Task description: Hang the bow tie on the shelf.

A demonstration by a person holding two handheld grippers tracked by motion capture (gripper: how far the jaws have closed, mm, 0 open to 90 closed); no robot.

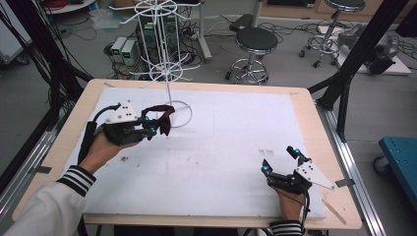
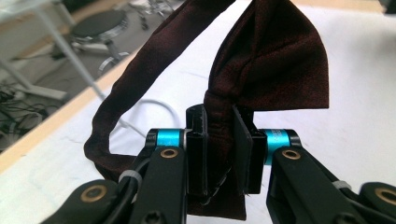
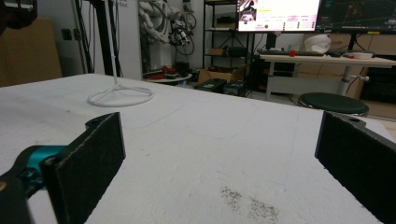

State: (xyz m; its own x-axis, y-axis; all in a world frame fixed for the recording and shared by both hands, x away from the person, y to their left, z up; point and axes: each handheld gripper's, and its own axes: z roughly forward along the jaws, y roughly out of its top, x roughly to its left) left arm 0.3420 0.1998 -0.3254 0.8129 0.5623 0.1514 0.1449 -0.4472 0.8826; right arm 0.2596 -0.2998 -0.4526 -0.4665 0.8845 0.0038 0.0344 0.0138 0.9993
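dark red bow tie [image 2: 261, 65] is pinched at its knot by the left gripper [image 1: 155, 127], jaws clenched on the fabric, held just above the white mat [image 1: 221, 147] near the base ring of the wire rack [image 1: 164, 69]. strap [image 2: 135, 88] hangs in a loose loop to one side of the jaws. likely next move is hanging it on the rack, so the risks: grip sits on a narrow bunch of cloth, so a quick swing could let it slide out; the dangling strap can snag the base ring or a lower arm of the rack and drag the light stand or tip it; the bow blocks the left gripper view, so aiming at a hook is half blind. right gripper [image 1: 280, 161] rests on the mat well apart, jaws spread wide with nothing in them, too far off to steady the rack if it wobbles.
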